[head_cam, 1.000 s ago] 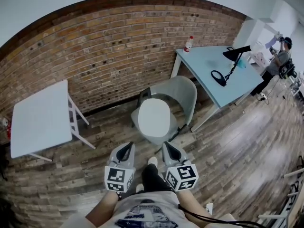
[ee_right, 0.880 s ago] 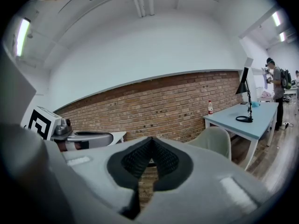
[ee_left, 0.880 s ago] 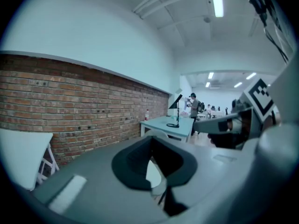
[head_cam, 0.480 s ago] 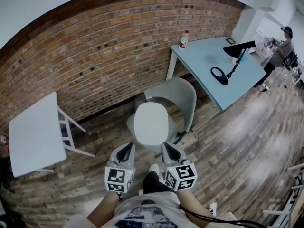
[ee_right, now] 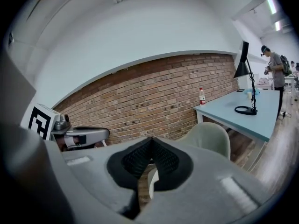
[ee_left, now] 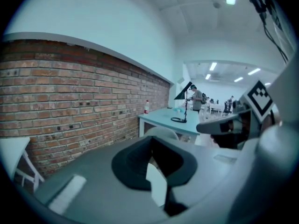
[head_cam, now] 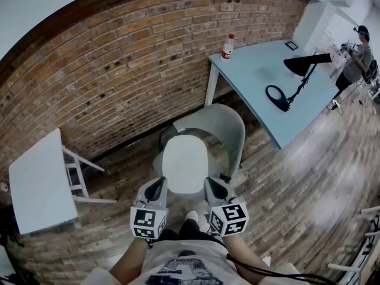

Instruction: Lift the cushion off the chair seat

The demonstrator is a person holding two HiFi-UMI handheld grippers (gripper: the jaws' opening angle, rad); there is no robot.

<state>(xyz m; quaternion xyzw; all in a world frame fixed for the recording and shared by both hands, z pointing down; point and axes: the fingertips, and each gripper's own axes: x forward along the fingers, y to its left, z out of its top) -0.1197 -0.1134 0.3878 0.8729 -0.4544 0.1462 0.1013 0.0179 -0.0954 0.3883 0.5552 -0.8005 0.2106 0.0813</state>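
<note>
The white cushion is lying flat on the seat of the grey shell chair, which is standing before the brick wall and just beside the pale blue counter — a bottle and a black lamp are sitting on that counter. The left hand-held gripper and the right hand-held gripper are hovering side by side at the cushion's near edge, one toward each corner, though contact cannot be told. Both are showing their jaws pressed together at the tips with nothing caught between them — each gripper view is looking past the closed tips toward the chair.
</note>
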